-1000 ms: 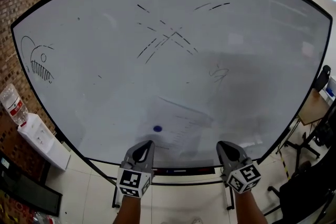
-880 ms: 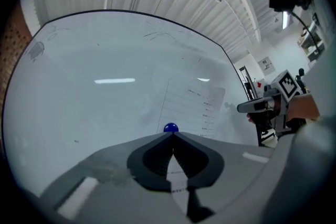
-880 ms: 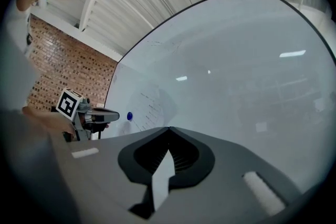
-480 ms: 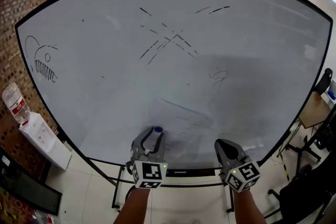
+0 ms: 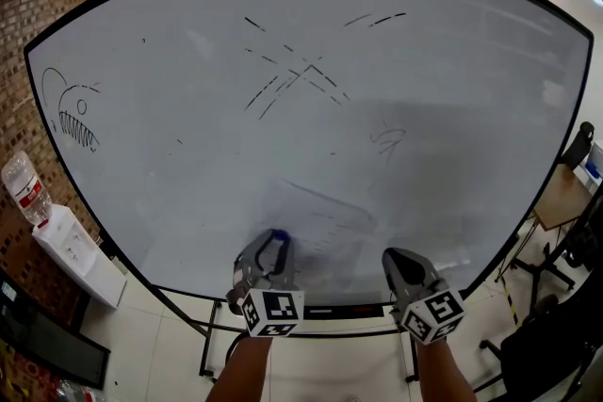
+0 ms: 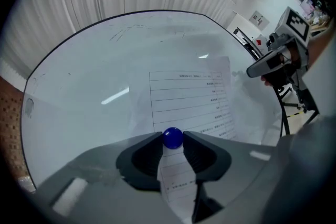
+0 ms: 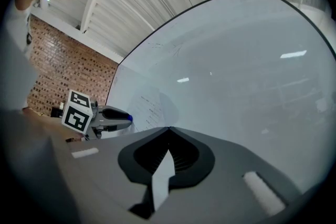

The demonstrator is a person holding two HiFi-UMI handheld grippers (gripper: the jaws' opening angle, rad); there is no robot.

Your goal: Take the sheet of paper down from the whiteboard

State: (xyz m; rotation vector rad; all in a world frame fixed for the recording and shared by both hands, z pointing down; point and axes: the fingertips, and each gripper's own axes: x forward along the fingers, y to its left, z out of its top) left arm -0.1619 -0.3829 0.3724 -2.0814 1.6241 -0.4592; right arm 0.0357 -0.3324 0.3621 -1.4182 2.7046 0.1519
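Observation:
A printed sheet of paper lies flat on the lower part of the whiteboard, pinned by a round blue magnet. My left gripper points straight at the board. Its jaws are closing, the magnet sits between the tips, and both tips touch it. My right gripper is shut at the sheet's right edge. A white strip of paper shows between its jaws. The right gripper view also shows the left gripper on the magnet.
A fish doodle and crossed marker strokes mark the board. A water bottle stands on a white unit at the left, by a brick wall. A desk and chairs stand at the right.
My left gripper has rolled and moved forward to the board, and its jaws have opened around the blue magnet, which stood free before. The right gripper has stayed in place.

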